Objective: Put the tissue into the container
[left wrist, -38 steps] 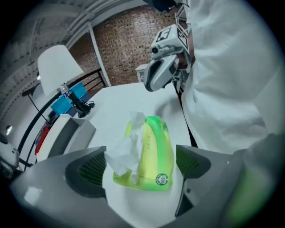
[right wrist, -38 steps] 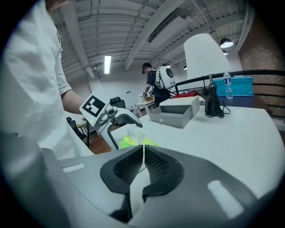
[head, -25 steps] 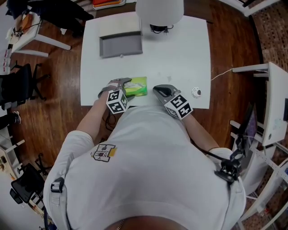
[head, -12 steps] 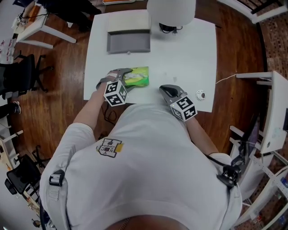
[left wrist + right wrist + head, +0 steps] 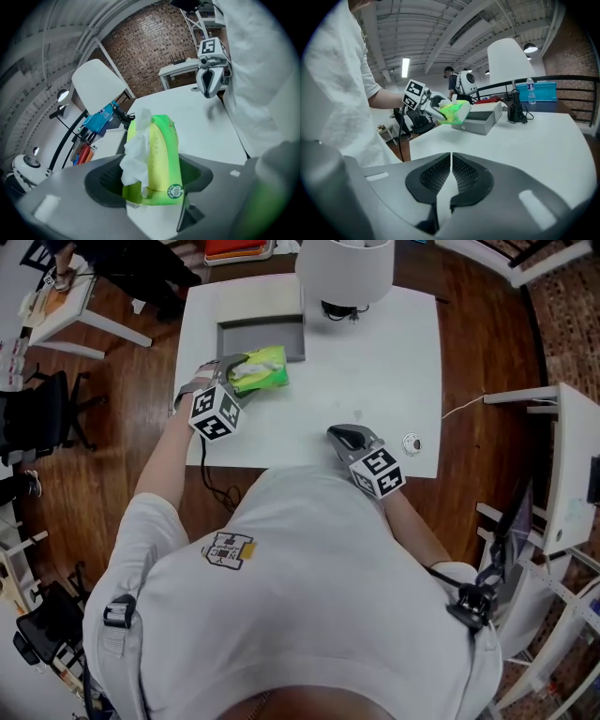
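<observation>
Head view: the green tissue pack (image 5: pixel 262 371) is clamped in the left gripper (image 5: pixel 236 369) at the near rim of the grey container (image 5: pixel 274 336) (the cavity lies just ahead). The right gripper (image 5: pixel 343 435) is seen closed, empty and well apart.

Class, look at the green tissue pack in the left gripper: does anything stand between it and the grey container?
Nothing visible does. The left gripper holds the tissue pack right at the near rim of the grey container, which is open on top. The white lamp stands to the container's right, off the path.
</observation>
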A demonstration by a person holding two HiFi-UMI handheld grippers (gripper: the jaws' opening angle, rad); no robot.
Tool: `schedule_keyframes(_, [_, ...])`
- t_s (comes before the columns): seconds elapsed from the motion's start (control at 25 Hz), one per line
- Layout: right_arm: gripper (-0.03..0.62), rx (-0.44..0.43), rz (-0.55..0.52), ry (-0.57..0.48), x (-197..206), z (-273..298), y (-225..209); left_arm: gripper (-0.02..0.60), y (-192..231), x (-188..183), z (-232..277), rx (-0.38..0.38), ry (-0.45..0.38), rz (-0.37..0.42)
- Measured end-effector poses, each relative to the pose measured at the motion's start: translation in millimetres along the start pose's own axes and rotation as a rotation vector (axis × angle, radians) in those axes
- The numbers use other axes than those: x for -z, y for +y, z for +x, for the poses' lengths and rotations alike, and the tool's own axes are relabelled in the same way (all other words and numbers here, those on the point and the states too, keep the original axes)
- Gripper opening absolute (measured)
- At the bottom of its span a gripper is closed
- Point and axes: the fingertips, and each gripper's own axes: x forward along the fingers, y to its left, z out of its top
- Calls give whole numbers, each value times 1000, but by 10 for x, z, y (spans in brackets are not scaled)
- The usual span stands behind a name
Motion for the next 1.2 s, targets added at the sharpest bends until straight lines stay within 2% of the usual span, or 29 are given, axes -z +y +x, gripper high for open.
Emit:
schedule_keyframes(0.2, [11, 34, 3, -17, -59, -23, -64, 318, 440, 40, 128, -23, 11, 29])
schedule_keyframes(0.44, [11, 87, 20, -32, -100, -64, -192, 318, 746, 122, 417, 13, 34, 45])
schedule_keyframes(0.72, [11, 114, 27, -27, -147, -105, -224, 318, 730, 272, 655, 102, 63, 29])
schedule_keyframes(1.08, [11, 96, 21, 9, -227, 34, -295, 316, 669, 500, 1050, 195, 97, -24])
schedule_keyframes(1.2, [11, 92, 15, 19, -263, 43, -289, 316, 652, 544, 1104, 218, 113, -20])
